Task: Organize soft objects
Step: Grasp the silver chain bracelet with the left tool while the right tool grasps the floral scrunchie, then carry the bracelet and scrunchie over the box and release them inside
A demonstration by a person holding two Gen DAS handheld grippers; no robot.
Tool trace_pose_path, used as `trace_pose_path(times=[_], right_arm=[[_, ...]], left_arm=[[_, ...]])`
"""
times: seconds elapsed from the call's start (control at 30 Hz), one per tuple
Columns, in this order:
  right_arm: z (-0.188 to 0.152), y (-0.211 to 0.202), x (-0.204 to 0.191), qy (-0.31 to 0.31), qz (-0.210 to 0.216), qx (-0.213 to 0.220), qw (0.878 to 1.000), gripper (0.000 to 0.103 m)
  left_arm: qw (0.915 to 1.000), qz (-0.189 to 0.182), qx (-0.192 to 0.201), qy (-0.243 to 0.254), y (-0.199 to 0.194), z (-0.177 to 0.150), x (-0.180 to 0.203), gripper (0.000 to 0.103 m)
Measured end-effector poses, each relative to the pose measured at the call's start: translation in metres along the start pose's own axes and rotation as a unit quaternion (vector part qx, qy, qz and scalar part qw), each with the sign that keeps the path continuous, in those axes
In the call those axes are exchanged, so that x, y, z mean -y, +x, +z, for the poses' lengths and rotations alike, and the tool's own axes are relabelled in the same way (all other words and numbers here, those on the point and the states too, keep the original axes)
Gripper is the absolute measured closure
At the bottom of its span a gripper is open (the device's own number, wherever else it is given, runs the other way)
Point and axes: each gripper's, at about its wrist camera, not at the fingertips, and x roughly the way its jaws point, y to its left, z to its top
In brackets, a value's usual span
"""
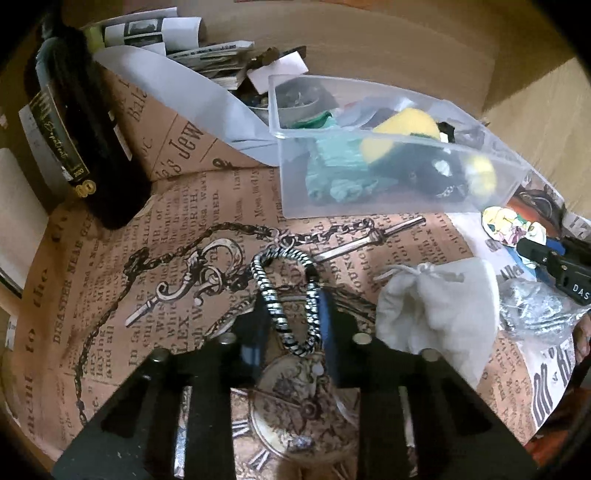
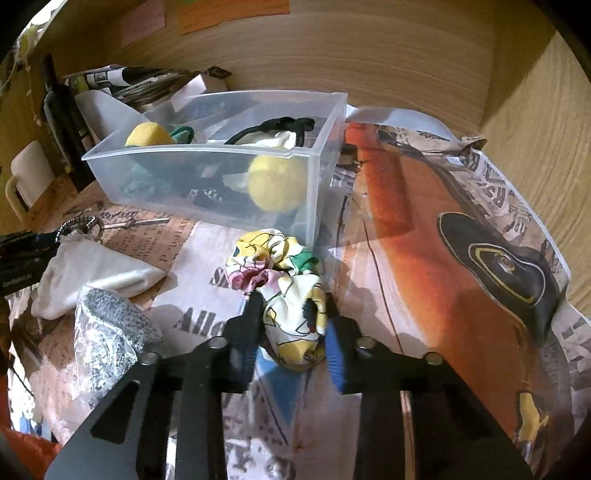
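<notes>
My left gripper (image 1: 291, 314) is shut on a black-and-white twisted cord loop (image 1: 284, 295), held over the newspaper-print cover. My right gripper (image 2: 293, 314) is shut on a yellow, white and pink patterned cloth scrunchie (image 2: 280, 273), which also shows in the left wrist view (image 1: 511, 225). A clear plastic bin (image 1: 388, 206) (image 2: 207, 206) stands behind, holding yellow plush balls (image 2: 277, 182), a teal cloth (image 1: 332, 173) and black items. A white drawstring pouch (image 1: 439, 310) (image 2: 92, 273) lies between the grippers.
A dark bottle (image 1: 74, 122) stands at the left, papers (image 1: 177, 33) behind it. A plastic-wrapped grey item (image 2: 107, 328) lies near the pouch. A cream mug (image 2: 26, 181) sits far left. Wooden walls (image 2: 369, 55) enclose the back and right.
</notes>
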Motion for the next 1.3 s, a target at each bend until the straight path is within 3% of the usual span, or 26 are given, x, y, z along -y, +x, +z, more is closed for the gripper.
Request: trace_pose_path(times=[0.07, 0.13, 0.43, 0.9, 1.1, 1.3], right_arm=[[0.000, -0.003, 0.001, 0.003, 0.000, 0.006, 1.000, 0.082], [0.000, -0.008, 0.002, 0.004, -0.003, 0.015, 1.000, 0.082], [0.012, -0.043, 0.002, 0.004, -0.008, 0.073, 0.997, 0.083], [0.052, -0.082, -0.006, -0.023, -0.011, 0.173, 0.985, 0.083], [0.073, -0.079, -0.017, -0.039, 0.007, 0.194, 0.980, 0.083], [0.088, -0.059, -0.031, -0.057, 0.022, 0.185, 0.981, 0.083]], left_arm=[[1.0000, -0.004, 0.007, -0.003, -0.006, 0.001, -0.001, 0.092], [0.9999, -0.007, 0.012, -0.006, -0.011, 0.003, -0.004, 0.095], [0.9979, -0.010, 0.064, -0.007, -0.051, 0.012, -0.008, 0.097], [0.9882, -0.020, 0.152, 0.012, -0.086, 0.064, -0.001, 0.097], [0.9855, -0.034, 0.166, 0.002, -0.080, 0.094, -0.002, 0.097], [0.9859, -0.043, 0.162, -0.002, -0.057, 0.118, 0.001, 0.097]])
